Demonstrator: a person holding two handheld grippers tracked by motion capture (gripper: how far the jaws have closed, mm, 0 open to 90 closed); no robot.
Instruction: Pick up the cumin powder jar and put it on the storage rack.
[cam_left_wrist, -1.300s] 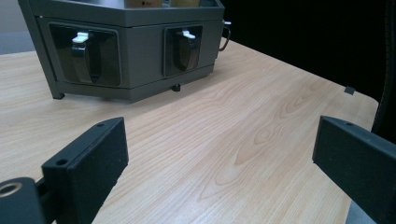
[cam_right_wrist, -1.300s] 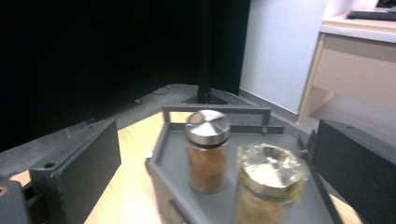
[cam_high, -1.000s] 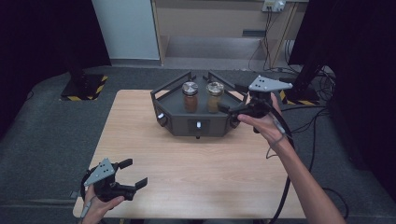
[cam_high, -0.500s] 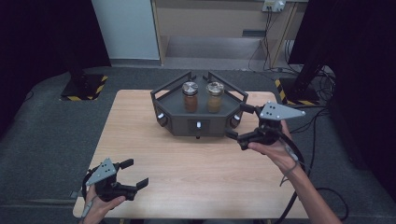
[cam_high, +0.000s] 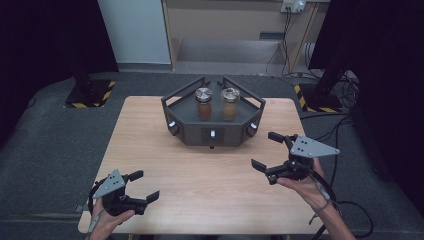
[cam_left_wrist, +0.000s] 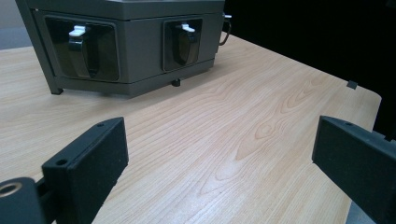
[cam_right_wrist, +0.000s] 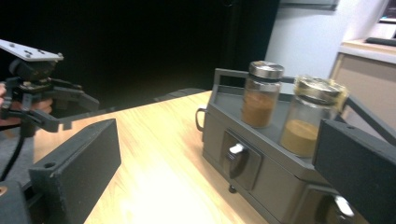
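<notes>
A dark grey rack (cam_high: 190, 131) stands at the table's far middle, with switches on its front faces. Two glass jars of brown powder stand upright on its tray: a silver-lidded one (cam_high: 203, 104) and a gold-lidded one (cam_high: 230, 103). My left gripper (cam_high: 145, 186) is open near the table's front left corner, nothing between its jaws. In the left gripper view my left gripper (cam_left_wrist: 219, 154) faces the rack (cam_left_wrist: 135, 51). My right gripper (cam_high: 265, 150) is open and empty, in front of the rack's right end and apart from it. The right gripper view shows both jars (cam_right_wrist: 261, 95) (cam_right_wrist: 310, 116) beyond my right gripper (cam_right_wrist: 219, 158).
The wooden table (cam_high: 215, 175) is bare between the two grippers and the rack. In the right gripper view the left gripper (cam_right_wrist: 74, 112) shows far off at the left. Cables trail off the table's right side, over grey carpet (cam_high: 50, 140).
My right gripper has drawn back from the rack's right side toward the person and lower over the table. The left gripper has stayed in place.
</notes>
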